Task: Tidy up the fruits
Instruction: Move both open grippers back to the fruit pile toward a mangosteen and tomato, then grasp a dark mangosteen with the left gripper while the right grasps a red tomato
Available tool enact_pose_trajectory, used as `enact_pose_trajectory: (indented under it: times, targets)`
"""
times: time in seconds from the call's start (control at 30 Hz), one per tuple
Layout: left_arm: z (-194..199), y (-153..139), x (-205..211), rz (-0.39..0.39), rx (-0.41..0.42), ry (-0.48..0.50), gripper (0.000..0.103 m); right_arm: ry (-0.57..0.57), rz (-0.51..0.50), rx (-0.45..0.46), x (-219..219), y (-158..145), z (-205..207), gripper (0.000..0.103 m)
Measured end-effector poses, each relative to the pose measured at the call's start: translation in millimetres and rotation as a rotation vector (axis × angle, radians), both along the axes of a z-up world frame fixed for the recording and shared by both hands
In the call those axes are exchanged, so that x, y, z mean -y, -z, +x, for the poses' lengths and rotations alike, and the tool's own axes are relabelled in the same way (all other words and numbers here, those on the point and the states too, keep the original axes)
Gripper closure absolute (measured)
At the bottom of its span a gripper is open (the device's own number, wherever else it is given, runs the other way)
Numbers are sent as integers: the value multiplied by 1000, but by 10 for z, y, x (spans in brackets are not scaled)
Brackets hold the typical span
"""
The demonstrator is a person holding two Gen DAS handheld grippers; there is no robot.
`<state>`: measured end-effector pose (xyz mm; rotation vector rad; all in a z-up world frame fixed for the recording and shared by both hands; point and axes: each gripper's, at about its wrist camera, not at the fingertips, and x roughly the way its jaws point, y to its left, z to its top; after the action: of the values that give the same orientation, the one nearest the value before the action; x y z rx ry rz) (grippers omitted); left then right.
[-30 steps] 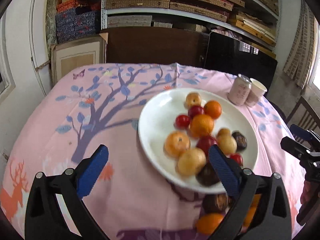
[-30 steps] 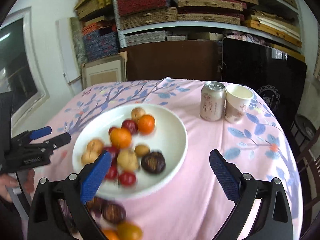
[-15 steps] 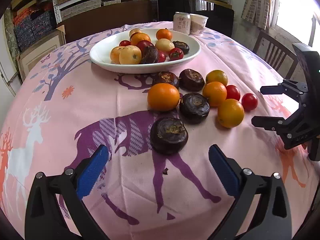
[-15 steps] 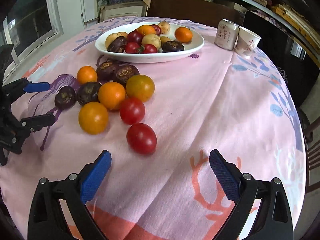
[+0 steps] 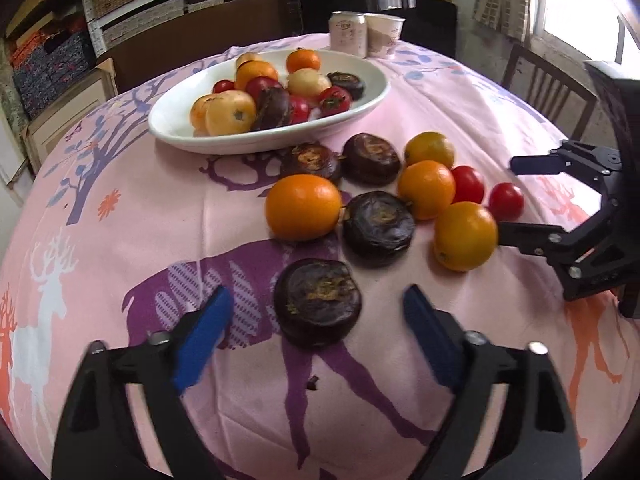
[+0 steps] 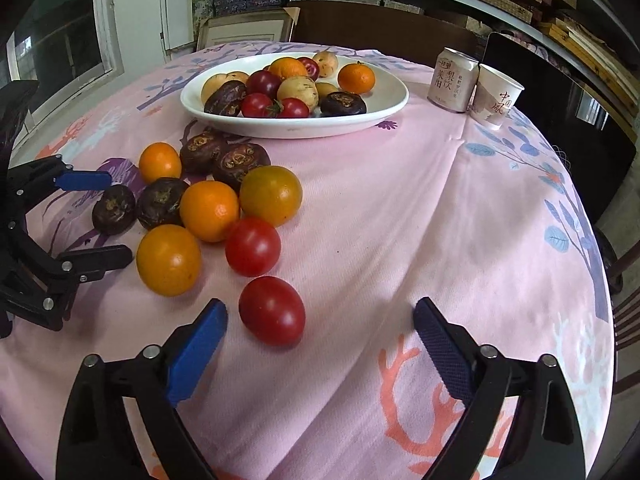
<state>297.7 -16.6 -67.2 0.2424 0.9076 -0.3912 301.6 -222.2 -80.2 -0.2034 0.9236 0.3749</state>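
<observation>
L gripper (image 5: 316,312) fingers closing w/ a dark fruit (image 5: 317,302) between them, not yet touched, low centre of left view; R gripper (image 6: 320,320) fingers closing beside a red tomato (image 6: 272,311), low centre of right view; white plate (image 6: 384,110) w/ fruit sits up top on pink worktop (image 6: 440,208).

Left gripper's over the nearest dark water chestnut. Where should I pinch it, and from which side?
Pinch the nearest water chestnut across its rounded flanks, coming down from above and the near side. It lies flat, disc-like, clear of the other fruit. The left gripper already straddles it, jaws closing, pads not yet touching.
</observation>
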Motion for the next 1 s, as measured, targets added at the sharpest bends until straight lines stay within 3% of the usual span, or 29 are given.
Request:
enact_pose_trajectory:
  times: [0.03, 0.07, 0.1, 0.13, 0.27, 0.4, 0.5, 0.63, 0.7, 0.9, 1.0]
  targets:
    - [-26, -15, 30, 13, 15, 5, 52, -6, 1, 7, -18, -14, -46, 40]
    - [-55, -22, 55, 34, 37, -1, 62, -10, 0, 12, -36, -25, -95, 47]
    - [-77, -24, 73, 44, 50, 2, 63, -25, 6, 13, -59, -34, -150, 64]
    - [-88, -24, 80, 41, 49, 8, 63, -34, -2, 21, -80, -40, -198, 73]
    - [-173, -61, 68, 4, 33, 38, 63, -54, -8, 39, -118, -64, -323, 74]
    - [-297, -132, 65, 28, 69, 39, 63, -58, 9, 32, -124, -102, -378, 74]
    - [-368, -242, -1, -10, 107, 25, 63, -42, 2, 42, -120, -140, -430, 74]
    - [-382, -419, -147, -98, 154, -47, 63, 57, -64, 174, -104, -274, -518, 74]
    - [-340, -483, -193, -101, 164, -93, 63, 65, -22, 215, -86, -381, -542, 74]
    - [-60, -628, -377, -181, 159, -250, 63, 136, 132, 217, -50, -670, -341, 74]
    - [121, -740, -387, -166, 191, -284, 63, 157, 176, 232, -46, -758, -167, 74]
